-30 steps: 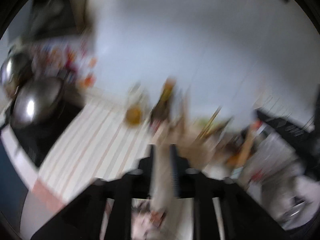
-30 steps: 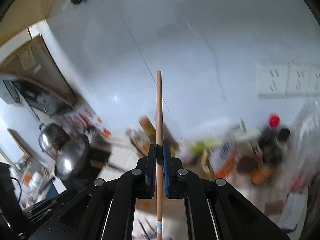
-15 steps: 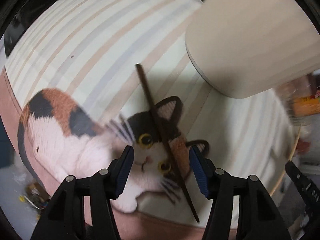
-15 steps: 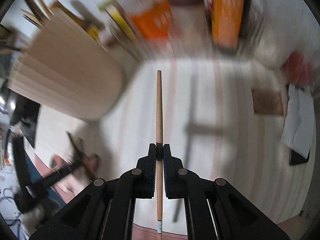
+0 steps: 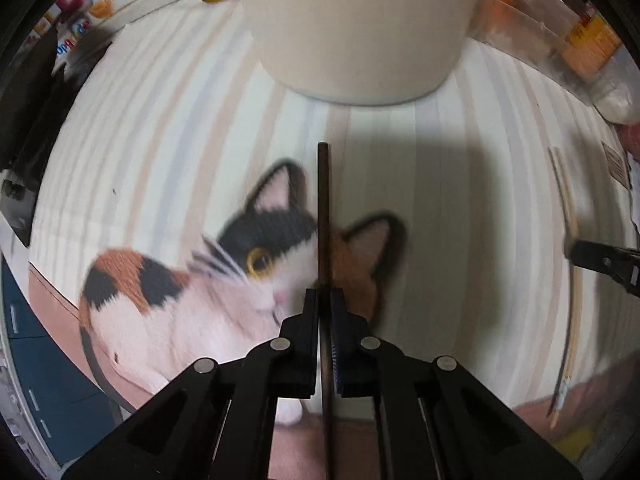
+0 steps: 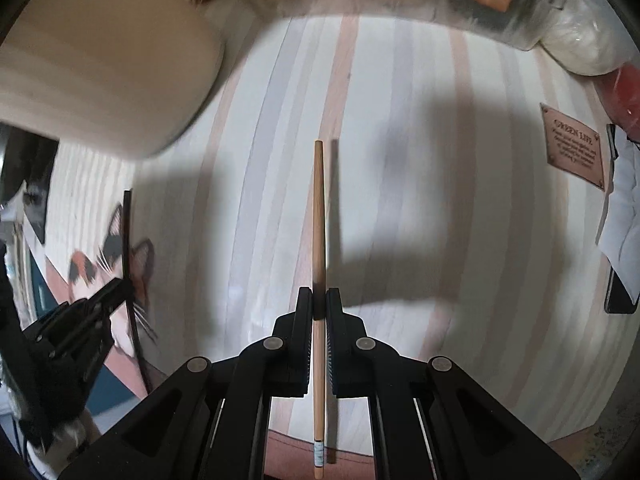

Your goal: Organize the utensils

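Here the dark chopstick (image 5: 323, 216) (thin, straight) contrasts with the tan chopstick (image 6: 318, 208).

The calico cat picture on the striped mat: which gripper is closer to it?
Left. The left gripper sits right over the calico cat picture, gripping a dark chopstick. The right gripper, holding a light wooden chopstick, hangs over plain stripes beside the cat.
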